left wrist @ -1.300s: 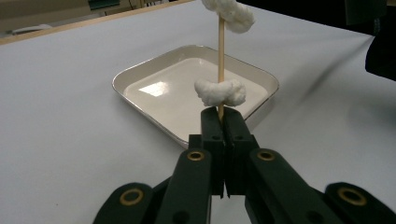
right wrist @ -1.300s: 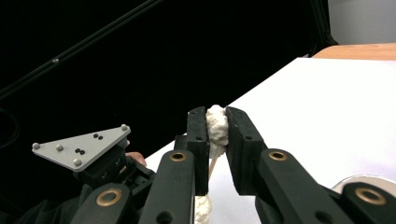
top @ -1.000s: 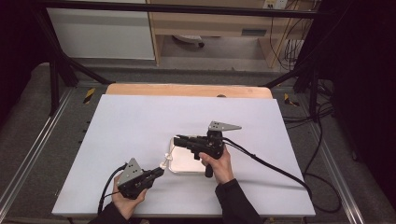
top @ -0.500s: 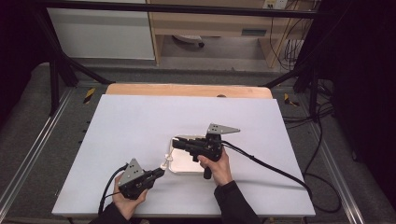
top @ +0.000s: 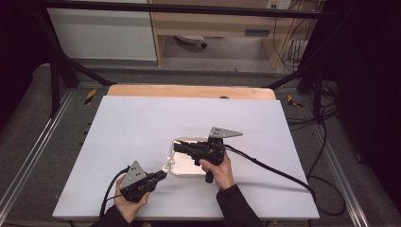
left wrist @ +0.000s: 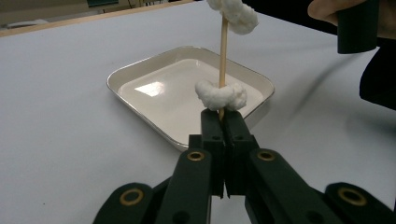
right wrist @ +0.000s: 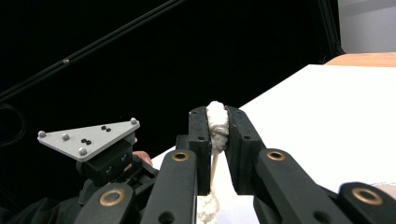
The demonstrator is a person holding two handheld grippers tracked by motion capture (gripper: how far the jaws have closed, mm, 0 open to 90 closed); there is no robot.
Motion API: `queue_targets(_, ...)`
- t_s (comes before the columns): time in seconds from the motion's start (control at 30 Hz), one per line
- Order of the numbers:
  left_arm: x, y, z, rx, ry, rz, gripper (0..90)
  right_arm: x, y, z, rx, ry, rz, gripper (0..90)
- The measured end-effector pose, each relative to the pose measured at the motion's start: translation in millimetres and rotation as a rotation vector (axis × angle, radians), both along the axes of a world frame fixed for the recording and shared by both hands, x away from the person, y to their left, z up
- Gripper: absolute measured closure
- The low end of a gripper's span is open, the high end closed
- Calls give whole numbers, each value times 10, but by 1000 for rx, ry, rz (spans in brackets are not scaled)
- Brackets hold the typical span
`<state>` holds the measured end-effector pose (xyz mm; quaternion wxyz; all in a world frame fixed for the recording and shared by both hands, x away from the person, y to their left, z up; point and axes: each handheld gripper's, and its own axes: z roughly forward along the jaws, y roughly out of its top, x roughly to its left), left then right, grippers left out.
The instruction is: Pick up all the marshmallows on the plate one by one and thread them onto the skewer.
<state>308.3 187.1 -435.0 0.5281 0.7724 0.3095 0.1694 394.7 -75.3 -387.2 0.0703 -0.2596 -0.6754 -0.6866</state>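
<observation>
My left gripper (left wrist: 222,116) is shut on the bottom end of a thin wooden skewer (left wrist: 223,51), which stands upright over a shallow white tray (left wrist: 140,70). One white puffy piece (left wrist: 220,95) sits low on the skewer, just above the jaws. A second white puffy piece (left wrist: 238,14) is at the skewer's top, and my right gripper (right wrist: 217,121) is shut on that top piece (right wrist: 217,123). In the high view the left gripper (top: 163,175) is at the tray's near left corner and the right gripper (top: 176,146) reaches over the tray (top: 184,166) from the right.
A white sheet (top: 142,123) covers the table, with a wooden edge (top: 189,91) at the back. Black cables (top: 274,170) trail from the right gripper off to the right. Dark metal frame bars stand around the table.
</observation>
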Motion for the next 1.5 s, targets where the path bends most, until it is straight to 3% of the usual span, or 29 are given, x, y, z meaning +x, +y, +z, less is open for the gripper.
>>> queue_targets(1.5,-25,-10,31,-13,-13,-17,890,-58,25,-63,32,-18,9,825)
